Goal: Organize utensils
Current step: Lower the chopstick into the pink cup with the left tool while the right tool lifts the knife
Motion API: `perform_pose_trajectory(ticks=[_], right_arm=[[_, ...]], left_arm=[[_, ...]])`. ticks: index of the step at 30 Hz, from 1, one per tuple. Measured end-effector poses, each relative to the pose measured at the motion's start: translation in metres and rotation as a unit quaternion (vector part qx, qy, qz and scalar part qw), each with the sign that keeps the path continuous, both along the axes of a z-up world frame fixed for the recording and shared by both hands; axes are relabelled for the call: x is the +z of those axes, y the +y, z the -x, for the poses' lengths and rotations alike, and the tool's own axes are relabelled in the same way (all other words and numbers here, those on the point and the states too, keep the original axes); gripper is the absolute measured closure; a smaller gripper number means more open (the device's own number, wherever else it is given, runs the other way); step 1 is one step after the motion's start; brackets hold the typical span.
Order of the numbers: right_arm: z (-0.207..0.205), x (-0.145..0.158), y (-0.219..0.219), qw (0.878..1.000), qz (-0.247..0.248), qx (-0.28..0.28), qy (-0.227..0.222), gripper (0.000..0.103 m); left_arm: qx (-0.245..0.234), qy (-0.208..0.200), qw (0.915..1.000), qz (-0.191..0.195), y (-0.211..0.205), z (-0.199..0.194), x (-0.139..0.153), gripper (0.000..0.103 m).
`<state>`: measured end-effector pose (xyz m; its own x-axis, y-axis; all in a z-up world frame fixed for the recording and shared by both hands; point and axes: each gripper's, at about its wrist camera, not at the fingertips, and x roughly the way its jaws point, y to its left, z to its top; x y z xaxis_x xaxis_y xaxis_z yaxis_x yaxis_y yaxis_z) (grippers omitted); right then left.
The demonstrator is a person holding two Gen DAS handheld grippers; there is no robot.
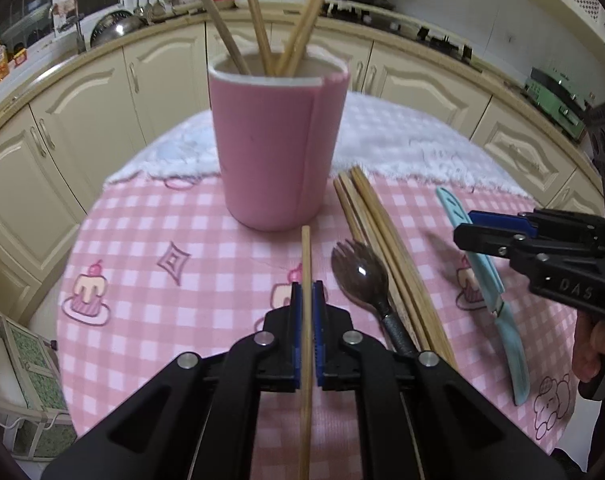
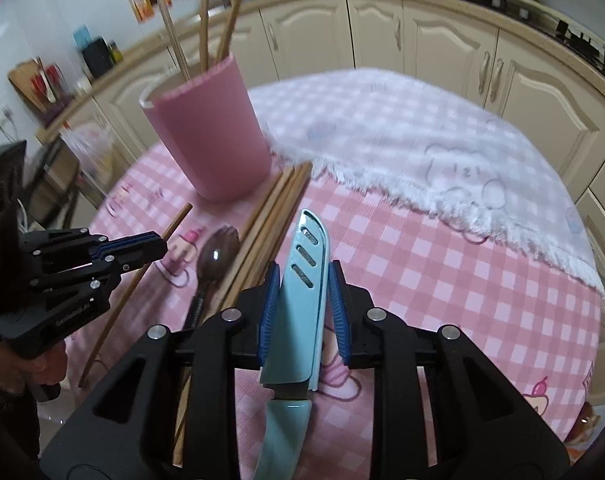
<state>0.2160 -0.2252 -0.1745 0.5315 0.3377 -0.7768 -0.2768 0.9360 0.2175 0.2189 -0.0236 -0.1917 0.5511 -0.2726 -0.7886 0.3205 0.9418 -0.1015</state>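
Note:
A pink holder [image 1: 276, 148] stands mid-table with several chopsticks [image 1: 254, 12] in it; it also shows in the right wrist view [image 2: 210, 136]. My left gripper [image 1: 307, 290] is shut on a single wooden chopstick [image 1: 306, 256], just in front of the holder. A bundle of chopsticks [image 1: 386, 248] and a dark spork [image 1: 360, 276] lie to its right. My right gripper [image 2: 302, 280] is open, its jaws either side of a light blue sheathed knife [image 2: 302, 280] that lies on the table; it looks not clamped. The knife also shows in the left wrist view [image 1: 486, 276].
The table has a pink checked cloth [image 1: 182, 280] and a white fluffy towel [image 2: 442, 152] at the back. Cream kitchen cabinets [image 1: 82, 120] curve behind the table. A rack [image 1: 22, 380] stands at the lower left of the table.

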Motion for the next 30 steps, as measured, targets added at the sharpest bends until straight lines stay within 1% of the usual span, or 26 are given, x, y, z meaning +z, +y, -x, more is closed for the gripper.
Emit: perform_pose_trajectory(ticks=[2,6,11,15,18,24,30], right_arm=[[0.006,0.008,-0.007,1.000,-0.020,-0.005,-0.017,0.079],[0.017,0.020,-0.016,0.998,-0.043,-0.007,-0.051,0.079],[0.029,0.032,-0.020,0.995,-0.062,-0.009,-0.083,0.079],[0.037,0.042,-0.022,0.991,-0.075,-0.011,-0.108,0.080],[0.044,0.049,-0.021,0.989,-0.081,-0.012,-0.125,0.080],[0.054,0.060,-0.020,0.985,-0.090,-0.010,-0.148,0.080],[0.058,0.072,-0.020,0.981,-0.097,-0.006,-0.167,0.080]], left_arm=[[0.003,-0.015,0.9998,0.010,0.003,0.005,0.008,0.099],[0.009,-0.059,0.9976,0.035,0.011,0.014,0.029,0.099],[0.017,-0.109,0.9920,0.061,0.014,0.022,0.051,0.099],[0.025,-0.150,0.9852,0.080,0.017,0.029,0.067,0.099],[0.033,-0.171,0.9804,0.092,0.020,0.034,0.077,0.099],[0.038,-0.202,0.9727,0.108,0.022,0.041,0.090,0.099],[0.040,-0.223,0.9669,0.117,0.022,0.047,0.101,0.099]])
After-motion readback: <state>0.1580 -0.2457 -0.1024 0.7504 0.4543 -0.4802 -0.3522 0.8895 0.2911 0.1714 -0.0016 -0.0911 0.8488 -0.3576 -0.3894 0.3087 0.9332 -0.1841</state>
